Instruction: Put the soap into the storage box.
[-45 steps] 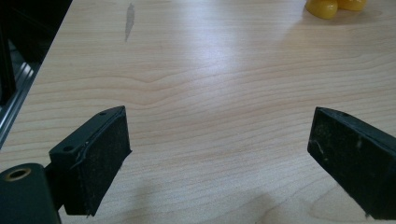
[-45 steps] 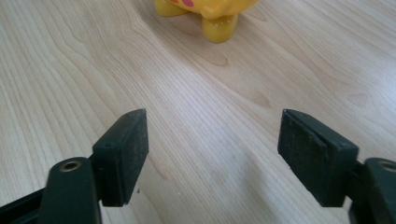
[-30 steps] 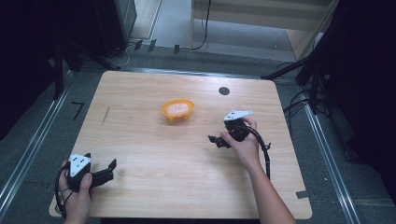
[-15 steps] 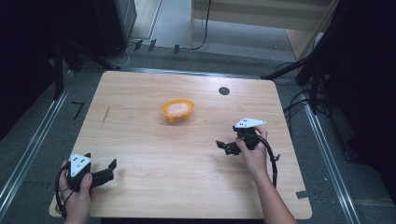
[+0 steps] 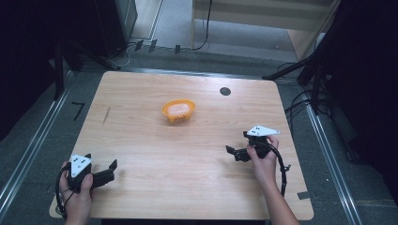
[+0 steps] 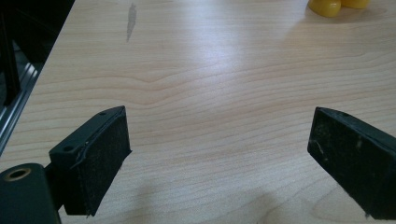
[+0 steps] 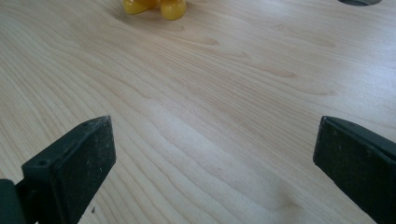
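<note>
An orange bowl (image 5: pixel 178 110) with something pale inside stands on the wooden table (image 5: pixel 187 187), a little behind its middle. My left gripper (image 5: pixel 111 168) rests near the front left corner, open, with bare wood between its pads (image 6: pixel 98 163). Over at the right side my right gripper (image 5: pixel 233 153) is open too, jaws pointing left, nothing between its pads (image 7: pixel 74 163). The bowl's yellow feet (image 6: pixel 334 5) peek in at the top of the left gripper view, and the bowl's feet (image 7: pixel 159 6) also edge the top of the right gripper view.
A round dark cable hole (image 5: pixel 225 91) sits in the table's far right part. Metal rails (image 5: pixel 33 145) run along both sides of the table. Cables (image 5: pixel 295 105) hang off the right edge. Black stands (image 5: pixel 61 61) rise at the far left.
My right gripper has drawn back toward the front right of the table, away from the bowl. The left gripper has stayed where it was.
</note>
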A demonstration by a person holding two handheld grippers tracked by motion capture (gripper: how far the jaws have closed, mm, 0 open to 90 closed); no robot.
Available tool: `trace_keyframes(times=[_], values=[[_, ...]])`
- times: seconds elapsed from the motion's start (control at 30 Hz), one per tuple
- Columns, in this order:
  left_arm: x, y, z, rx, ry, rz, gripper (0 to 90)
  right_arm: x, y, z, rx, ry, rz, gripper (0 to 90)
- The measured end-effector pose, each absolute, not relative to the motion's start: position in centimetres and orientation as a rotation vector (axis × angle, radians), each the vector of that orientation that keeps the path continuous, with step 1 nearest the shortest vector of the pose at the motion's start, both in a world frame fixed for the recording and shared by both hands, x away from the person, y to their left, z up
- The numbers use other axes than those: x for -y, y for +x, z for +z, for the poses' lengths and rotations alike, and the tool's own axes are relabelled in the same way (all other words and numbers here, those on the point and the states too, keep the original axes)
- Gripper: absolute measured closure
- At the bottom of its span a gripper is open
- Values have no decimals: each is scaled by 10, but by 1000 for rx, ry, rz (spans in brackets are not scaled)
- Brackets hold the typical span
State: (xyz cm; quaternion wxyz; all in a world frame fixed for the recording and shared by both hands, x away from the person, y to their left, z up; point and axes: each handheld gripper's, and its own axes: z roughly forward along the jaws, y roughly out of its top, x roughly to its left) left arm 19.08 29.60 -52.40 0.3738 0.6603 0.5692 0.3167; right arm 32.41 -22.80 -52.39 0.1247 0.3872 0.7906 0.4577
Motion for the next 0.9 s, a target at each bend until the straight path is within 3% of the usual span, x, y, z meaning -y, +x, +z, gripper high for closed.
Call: trace_keyframes(times=[0.9], values=[[-296,191,-524,-1462,1698,816,59,296,281,-537,-2161,1249,1367,0]])
